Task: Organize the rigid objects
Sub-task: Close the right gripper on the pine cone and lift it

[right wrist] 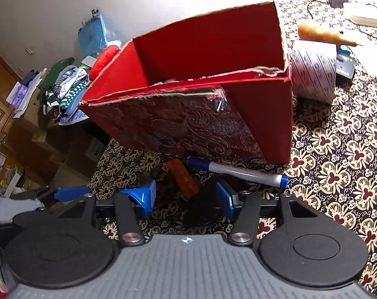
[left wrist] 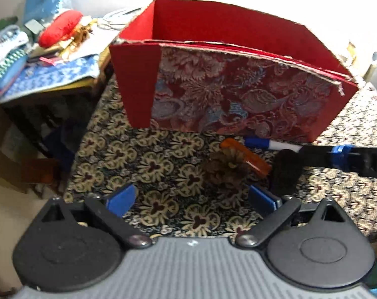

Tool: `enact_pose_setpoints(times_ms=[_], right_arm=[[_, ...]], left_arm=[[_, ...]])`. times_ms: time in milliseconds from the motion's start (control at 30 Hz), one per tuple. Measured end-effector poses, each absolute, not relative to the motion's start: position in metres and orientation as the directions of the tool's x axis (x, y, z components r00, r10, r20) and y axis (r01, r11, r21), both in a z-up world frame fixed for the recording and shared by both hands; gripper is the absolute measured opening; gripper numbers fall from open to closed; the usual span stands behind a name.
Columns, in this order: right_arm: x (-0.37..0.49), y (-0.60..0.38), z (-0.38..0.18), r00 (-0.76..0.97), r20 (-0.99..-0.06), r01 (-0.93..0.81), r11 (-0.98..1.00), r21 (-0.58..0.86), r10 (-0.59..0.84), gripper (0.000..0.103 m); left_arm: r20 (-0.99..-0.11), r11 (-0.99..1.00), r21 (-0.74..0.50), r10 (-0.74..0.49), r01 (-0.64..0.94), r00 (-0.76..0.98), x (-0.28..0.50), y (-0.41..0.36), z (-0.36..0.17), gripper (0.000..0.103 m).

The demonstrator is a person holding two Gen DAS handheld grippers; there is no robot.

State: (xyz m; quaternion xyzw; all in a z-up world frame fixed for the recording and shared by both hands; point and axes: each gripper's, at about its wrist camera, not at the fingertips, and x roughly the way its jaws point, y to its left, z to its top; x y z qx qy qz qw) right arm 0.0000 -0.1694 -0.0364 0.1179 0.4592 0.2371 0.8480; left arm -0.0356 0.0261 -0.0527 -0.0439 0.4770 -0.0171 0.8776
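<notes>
Left wrist view: the left gripper (left wrist: pixel 190 196) hangs with its blue fingers spread wide and nothing between them, above the patterned tablecloth (left wrist: pixel 108 154). Just ahead lies a pine cone (left wrist: pixel 225 168), touching an orange block (left wrist: pixel 245 157); a marker (left wrist: pixel 270 145) lies at the foot of the red box (left wrist: pixel 228 79). The pine cone looks light, stiff and brittle at the scales, so a soft pinch across its body seems best. The box is worn cardboard, likely light.

Right wrist view: the right gripper (right wrist: pixel 186 199) is also open, empty, with a dark object (right wrist: pixel 203 206), too blurred to name, lying between its fingers. The orange block (right wrist: pixel 184 179) sits just ahead; it looks hard and smooth, possibly slippery, best taken across its narrow sides. The marker (right wrist: pixel 240 170) is round and may roll, so grip it mid-barrel
</notes>
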Motion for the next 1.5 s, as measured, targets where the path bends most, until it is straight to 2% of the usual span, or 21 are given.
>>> enact_pose_setpoints(times_ms=[100, 367, 700, 767, 800, 833, 867, 1000, 1067, 1233, 1500], right_arm=[[0.002, -0.169, -0.039, 0.457, -0.721, -0.293, 0.854, 0.431, 0.521, 0.038], [0.013, -0.165, -0.049, 0.395, -0.683, -0.276, 0.788, 0.550, 0.614, 0.037], [0.028, -0.147, -0.063, 0.352, -0.678, -0.205, 0.760, 0.617, 0.645, 0.036], [0.030, -0.145, -0.066, 0.344, -0.676, -0.199, 0.754, 0.626, 0.652, 0.036], [0.030, -0.143, -0.066, 0.340, -0.675, -0.200, 0.751, 0.629, 0.655, 0.036], [0.031, -0.141, -0.067, 0.335, -0.675, -0.199, 0.749, 0.632, 0.658, 0.036], [0.033, -0.140, -0.068, 0.328, -0.677, -0.195, 0.749, 0.633, 0.658, 0.035], [0.035, -0.135, -0.075, 0.310, -0.691, -0.165, 0.753, 0.637, 0.653, 0.035], [0.036, -0.135, -0.077, 0.301, -0.689, -0.153, 0.747, 0.647, 0.659, 0.033], [0.036, -0.135, -0.081, 0.295, -0.692, -0.136, 0.746, 0.652, 0.659, 0.023], [0.029, -0.135, -0.058, 0.322, -0.669, -0.206, 0.740, 0.641, 0.670, 0.018]], left_arm=[[-0.825, 0.989, -0.140, -0.138, 0.038, 0.548, -0.034, 0.025, -0.056, 0.097], [-0.834, 0.980, -0.117, -0.185, 0.161, 0.521, -0.021, 0.006, -0.074, 0.097], [-0.823, 0.968, -0.172, -0.243, 0.182, 0.514, 0.002, 0.020, -0.084, 0.094], [-0.823, 0.964, -0.184, -0.257, 0.191, 0.507, 0.005, 0.022, -0.086, 0.091], [-0.822, 0.961, -0.194, -0.269, 0.199, 0.502, 0.006, 0.023, -0.087, 0.084], [-0.823, 0.956, -0.207, -0.286, 0.209, 0.491, 0.007, 0.024, -0.087, 0.067], [-0.825, 0.951, -0.218, -0.299, 0.218, 0.479, 0.008, 0.025, -0.089, 0.061], [-0.835, 0.947, -0.224, -0.309, 0.232, 0.456, 0.011, 0.025, -0.096, 0.058], [-0.829, 0.942, -0.228, -0.321, 0.247, 0.457, 0.010, 0.025, -0.097, 0.052], [-0.824, 0.938, -0.229, -0.329, 0.260, 0.462, 0.009, 0.027, -0.097, 0.052], [-0.794, 0.919, -0.223, -0.364, 0.324, 0.486, 0.001, 0.042, -0.067, 0.049]])
